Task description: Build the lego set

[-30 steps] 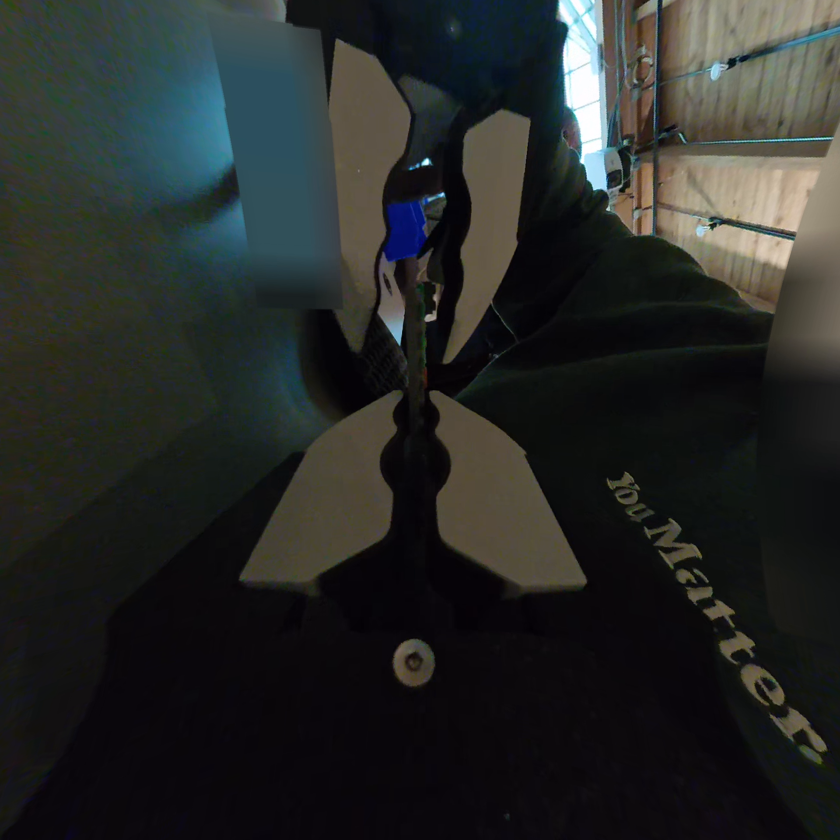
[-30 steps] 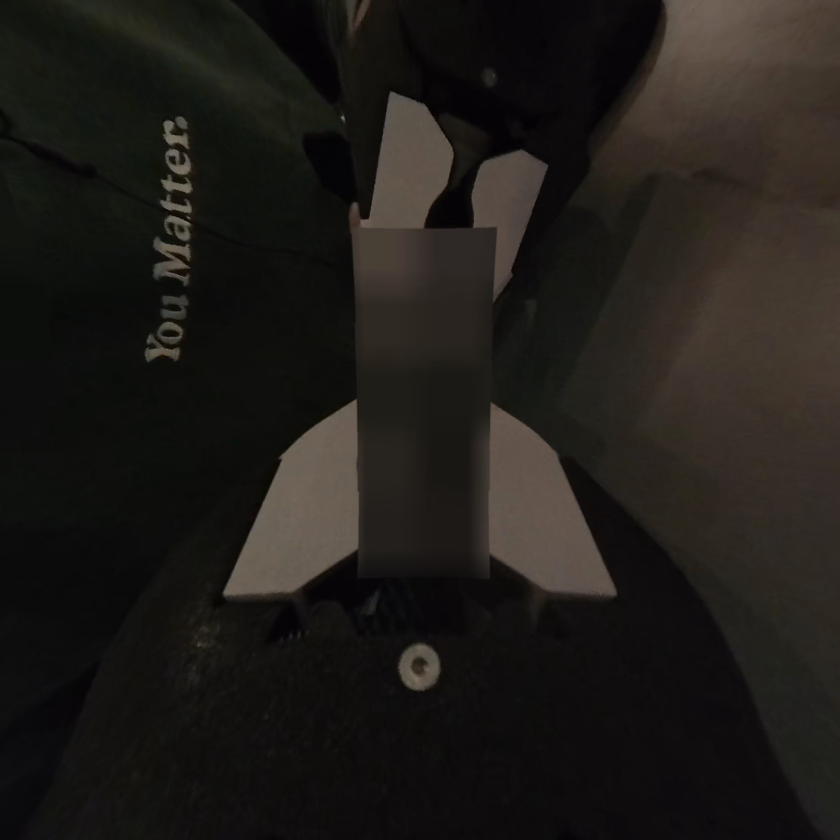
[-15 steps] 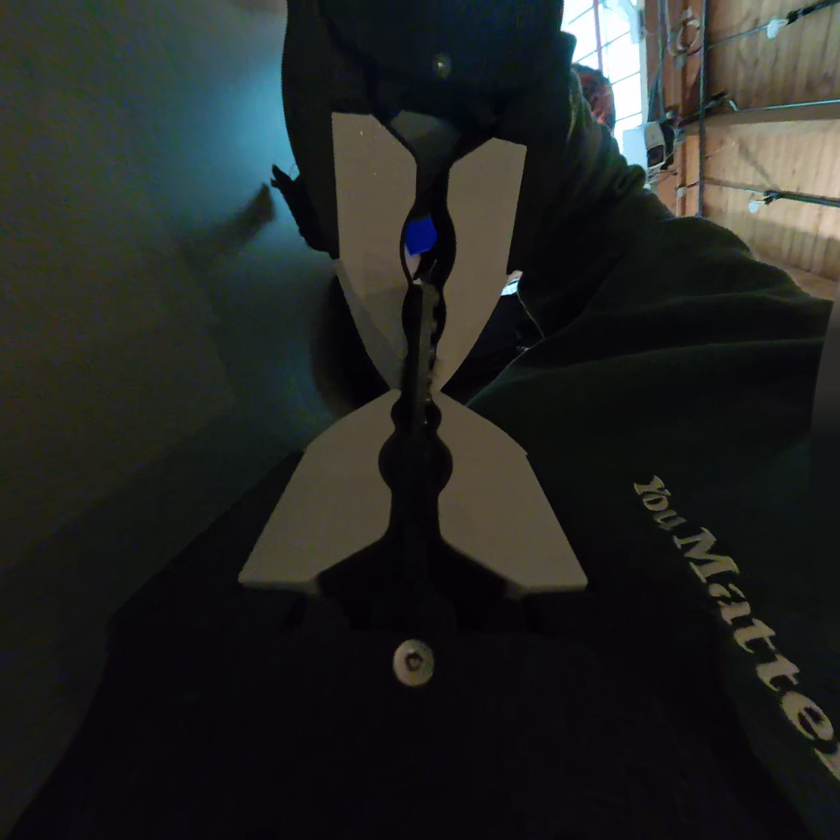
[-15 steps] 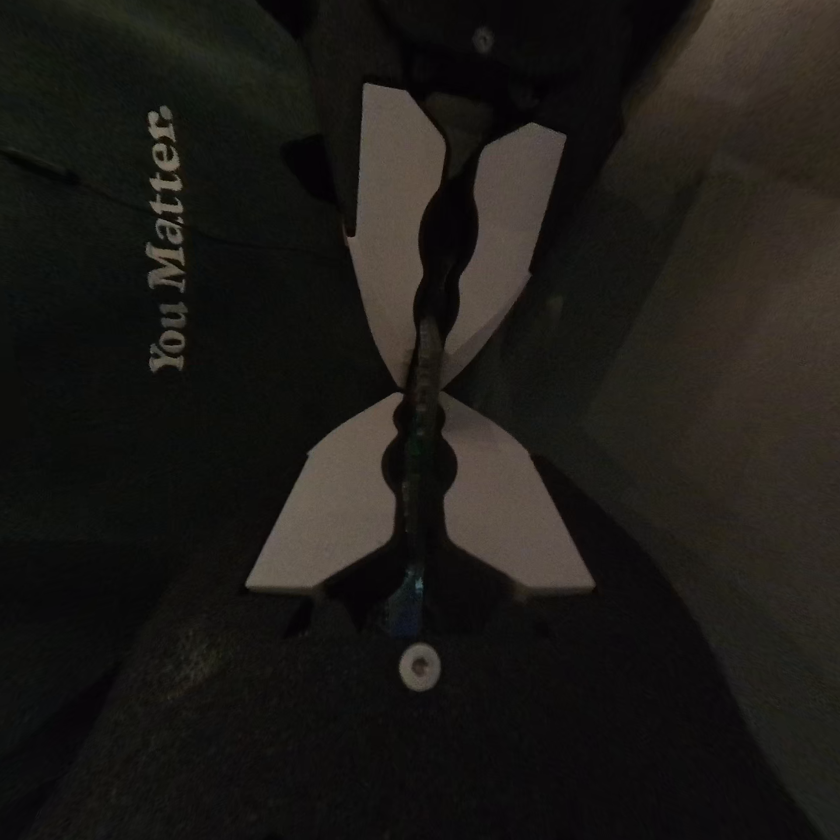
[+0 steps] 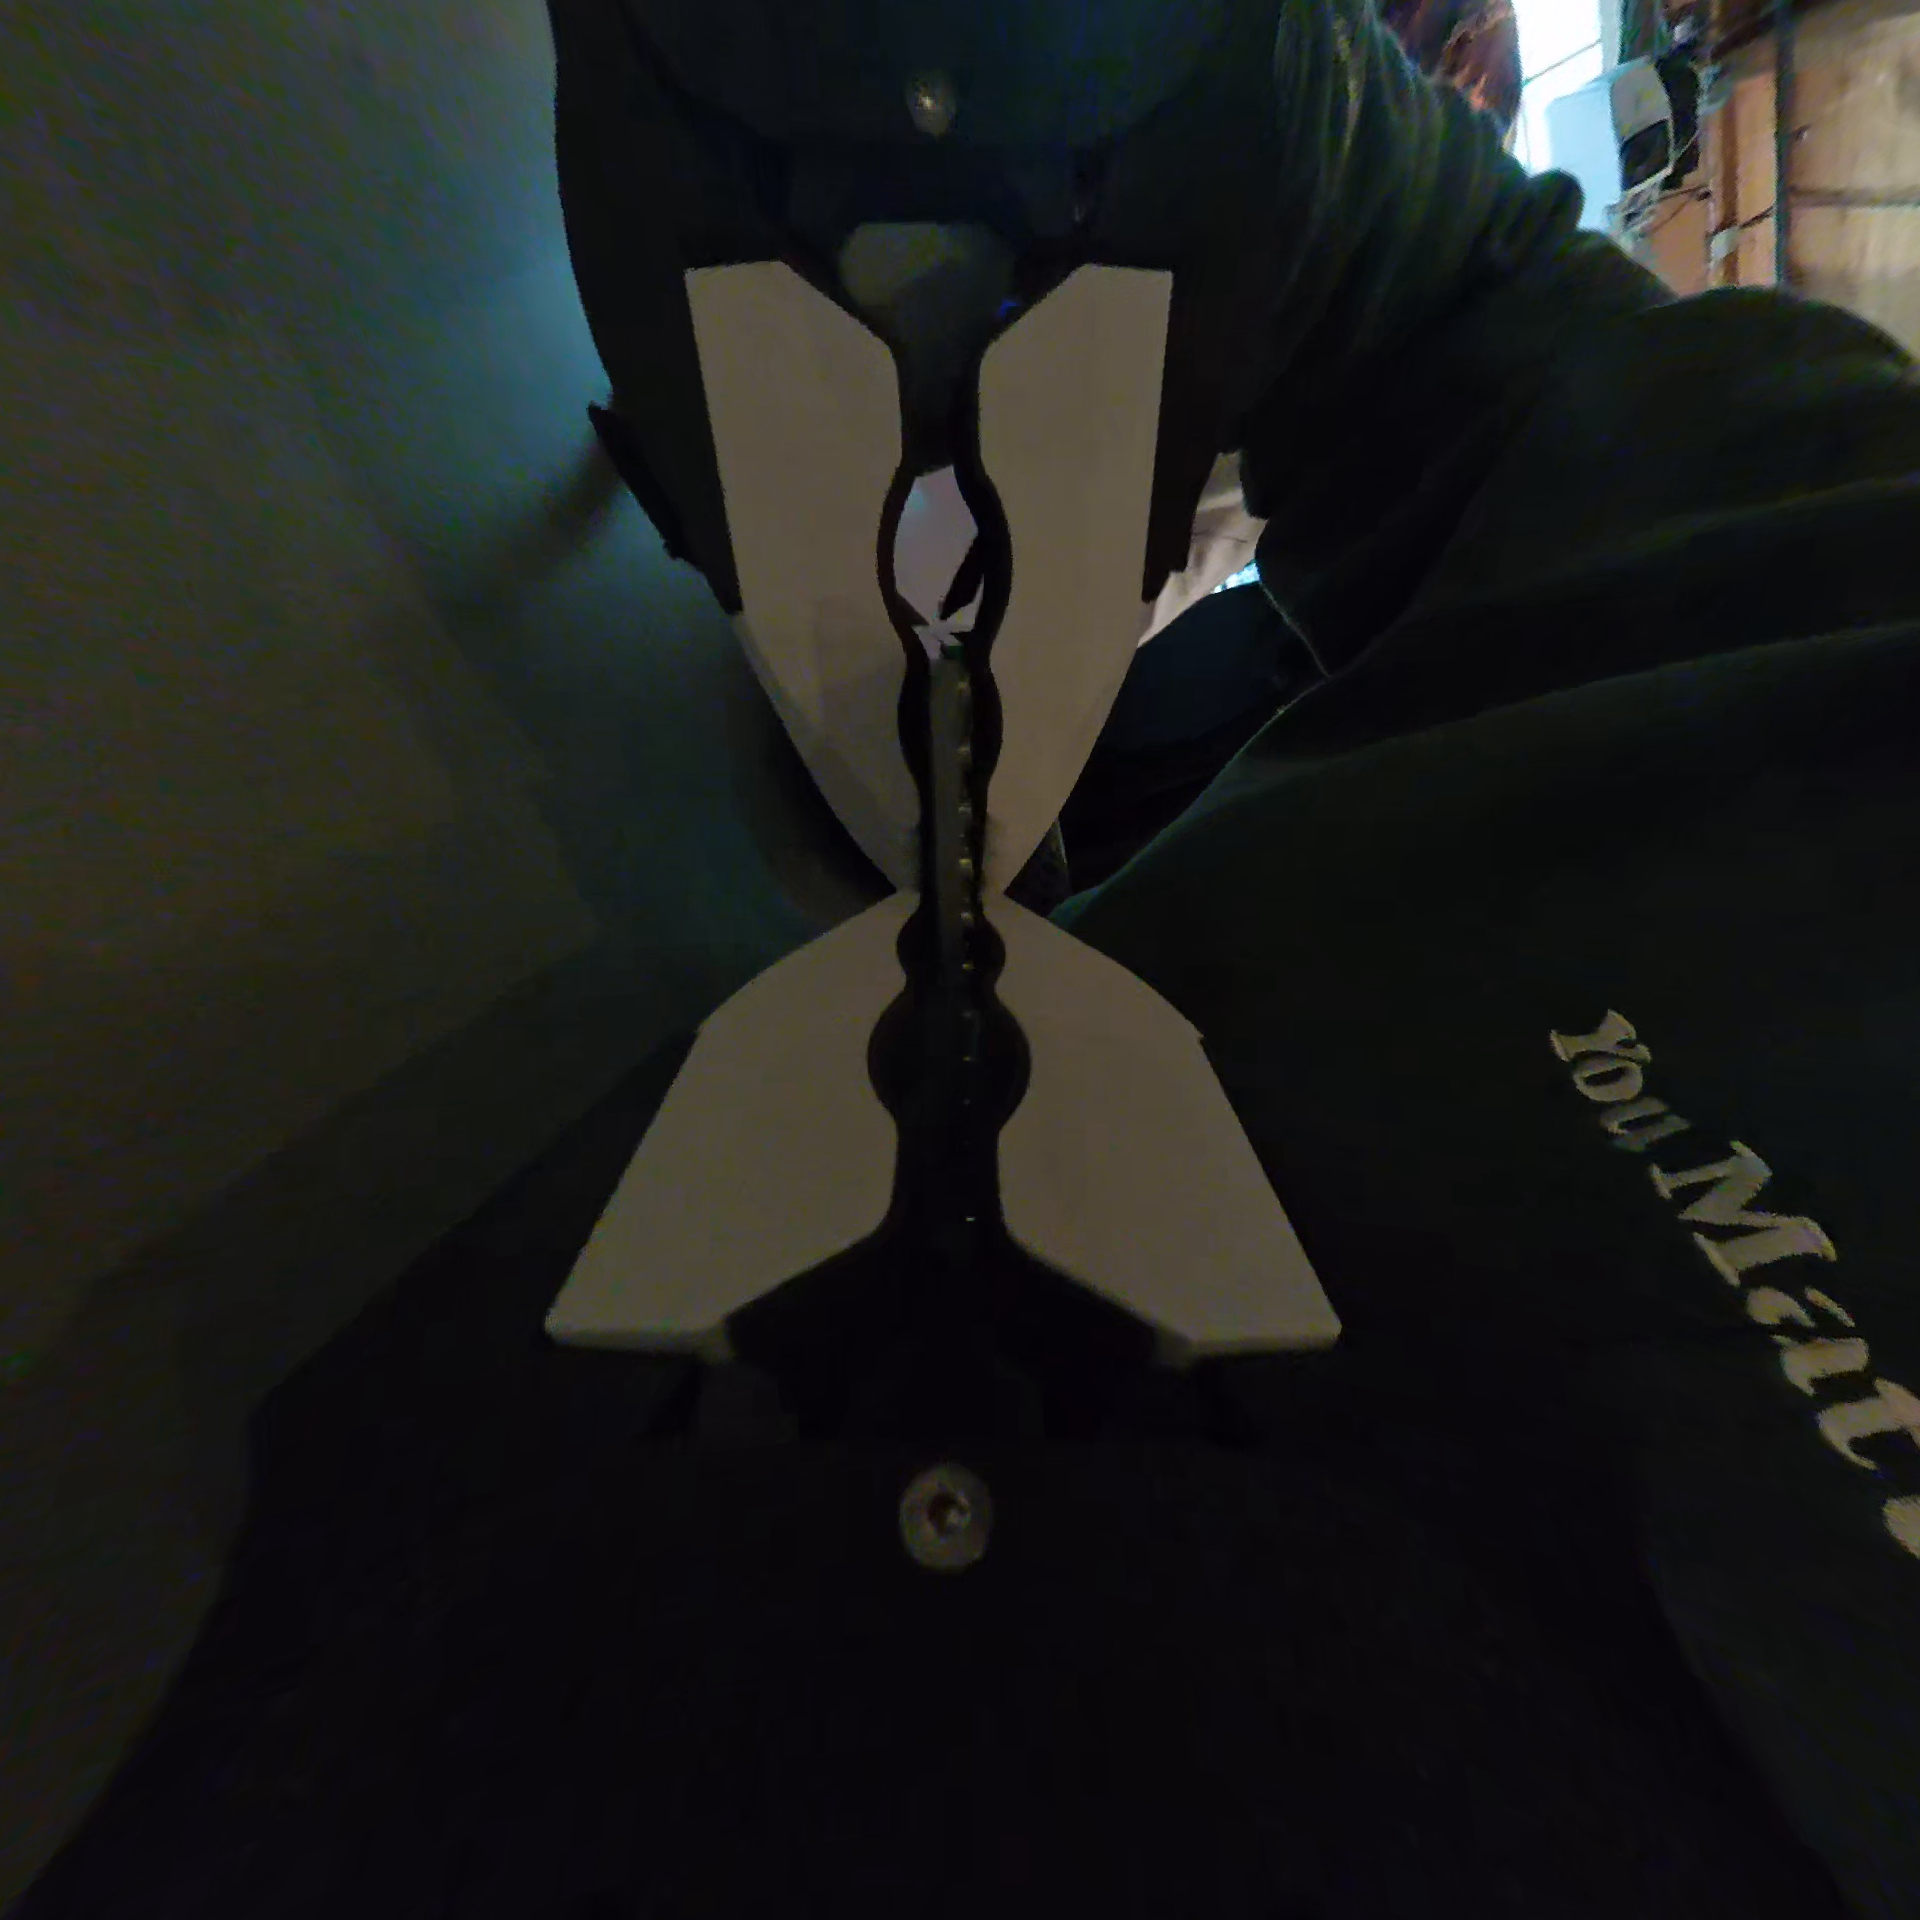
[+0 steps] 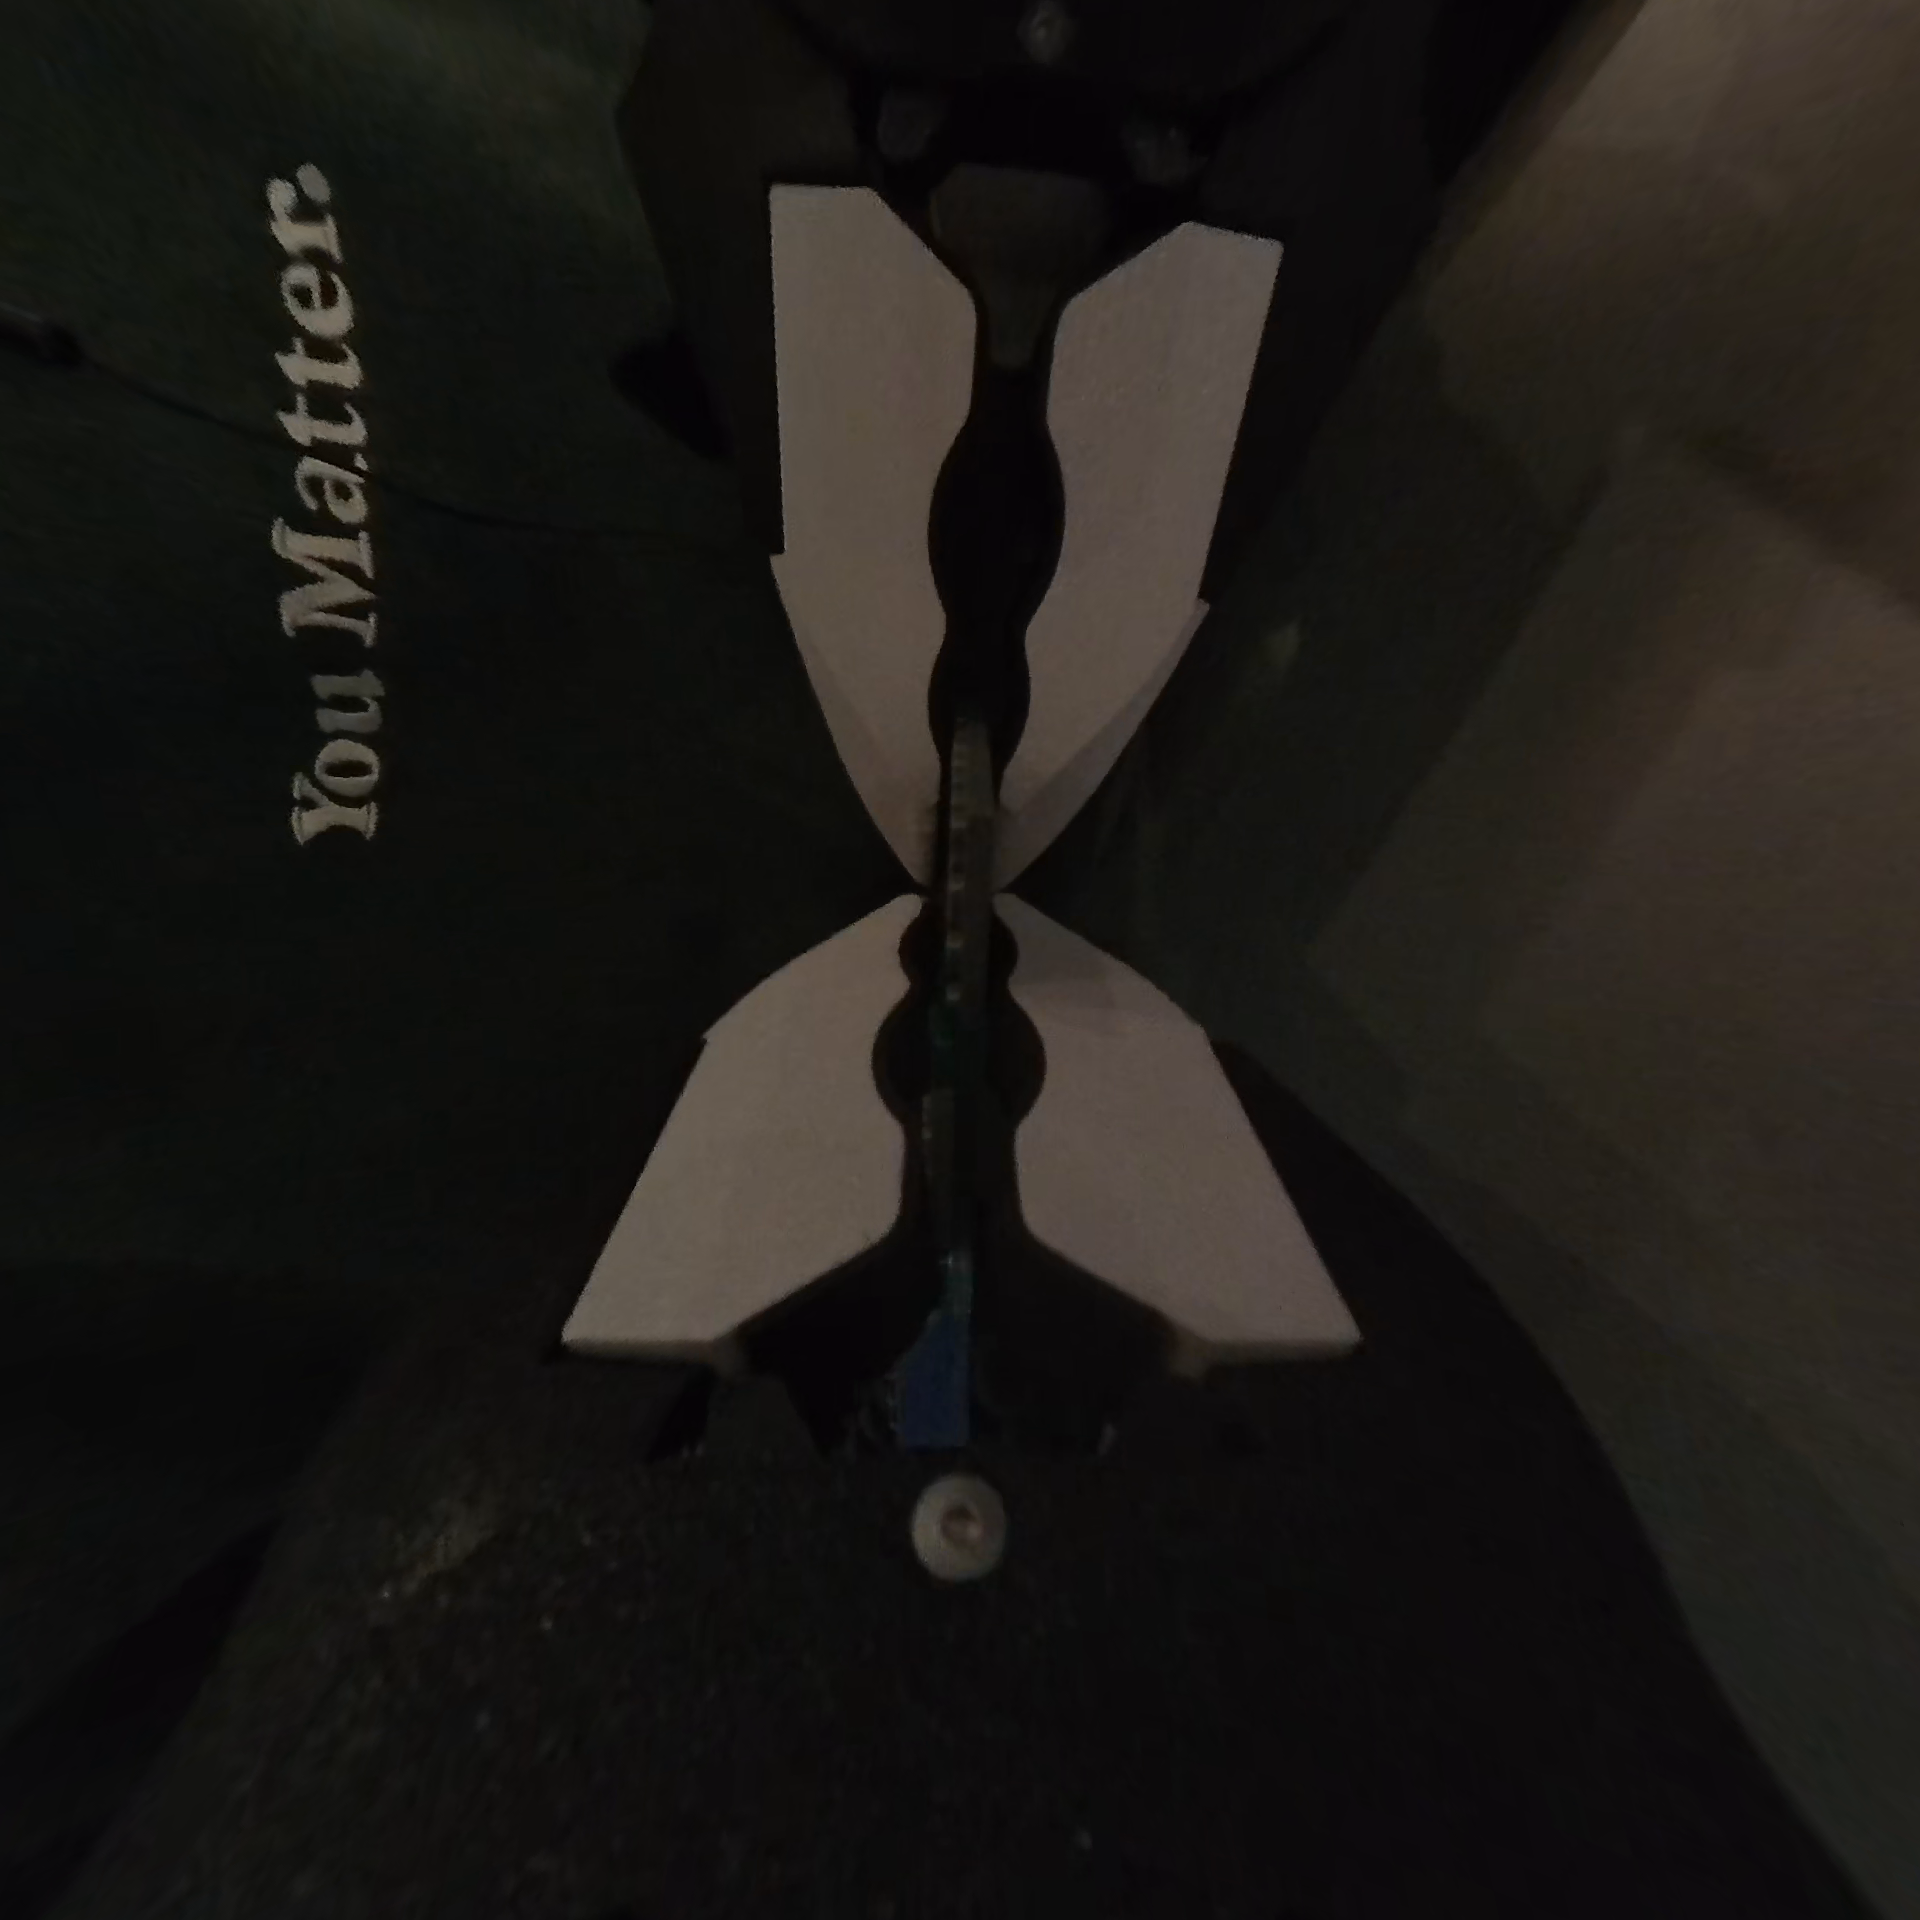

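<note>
My two grippers meet tip to tip, both shut on one thin green studded Lego plate seen edge-on. In the left wrist view my left gripper (image 5: 956, 906) is at the bottom. The plate (image 5: 951, 748) runs up from it between the right gripper's white fingers (image 5: 821, 499) above. In the right wrist view my right gripper (image 6: 961, 900) is at the bottom. The plate (image 6: 971, 790) runs through it into the left gripper's fingers (image 6: 862, 468) above. A blue brick (image 6: 935, 1387) sits at the plate's near end, deep between my right fingers.
A person's dark green sweatshirt with white lettering (image 5: 1558, 935) fills the right of the left view and the left of the right view (image 6: 312, 935). A wooden wall (image 5: 1829, 156) shows at the top right. A plain grey surface (image 5: 260, 727) lies on the other side (image 6: 1610, 831). Left and right tips are no more than a few centimetres apart.
The right gripper has come closer and lined up straight with my left gripper, tip to tip. The blue brick seen earlier between its fingers in the left view is now hidden.
</note>
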`<move>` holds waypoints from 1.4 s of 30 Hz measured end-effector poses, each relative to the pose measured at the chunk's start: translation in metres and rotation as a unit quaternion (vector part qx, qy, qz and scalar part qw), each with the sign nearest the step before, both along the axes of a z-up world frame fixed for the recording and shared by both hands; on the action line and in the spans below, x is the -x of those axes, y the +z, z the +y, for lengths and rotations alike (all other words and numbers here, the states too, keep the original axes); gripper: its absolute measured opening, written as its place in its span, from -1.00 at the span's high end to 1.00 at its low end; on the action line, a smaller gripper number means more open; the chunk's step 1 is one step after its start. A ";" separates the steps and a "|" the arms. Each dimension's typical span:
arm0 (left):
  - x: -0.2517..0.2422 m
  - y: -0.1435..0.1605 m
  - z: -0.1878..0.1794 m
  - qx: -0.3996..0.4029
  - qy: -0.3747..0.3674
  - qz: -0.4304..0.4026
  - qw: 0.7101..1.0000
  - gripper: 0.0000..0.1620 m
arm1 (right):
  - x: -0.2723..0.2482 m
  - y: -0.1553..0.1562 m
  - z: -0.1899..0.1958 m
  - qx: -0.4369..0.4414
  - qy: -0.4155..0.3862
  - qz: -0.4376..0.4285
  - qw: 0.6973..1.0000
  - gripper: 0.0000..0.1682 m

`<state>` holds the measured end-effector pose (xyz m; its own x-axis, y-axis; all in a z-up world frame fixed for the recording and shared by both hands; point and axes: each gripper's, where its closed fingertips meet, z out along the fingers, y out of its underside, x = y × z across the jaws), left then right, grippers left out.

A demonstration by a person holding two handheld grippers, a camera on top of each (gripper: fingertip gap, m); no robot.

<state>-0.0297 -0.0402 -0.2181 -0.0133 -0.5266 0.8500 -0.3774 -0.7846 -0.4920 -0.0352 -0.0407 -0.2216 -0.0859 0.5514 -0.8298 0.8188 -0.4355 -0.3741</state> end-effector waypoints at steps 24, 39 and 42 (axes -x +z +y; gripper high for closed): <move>0.012 0.029 0.057 0.104 0.113 -0.107 0.982 0.94 | -0.080 0.043 0.069 -0.099 -0.451 0.162 0.872 0.56; 0.013 0.021 0.084 0.077 0.151 -0.093 0.981 0.86 | -0.070 0.027 0.068 0.054 -0.502 0.170 0.846 0.91; 0.022 0.017 0.096 0.033 0.162 -0.067 0.984 0.72 | -0.076 0.022 0.077 0.075 -0.505 0.158 0.845 0.91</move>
<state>-0.0520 0.0557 -0.2006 0.0326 -0.4654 0.8845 -0.0381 -0.8849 -0.4642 0.0412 0.0362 -0.1999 0.1357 0.3663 -0.9205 -0.1285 -0.9148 -0.3830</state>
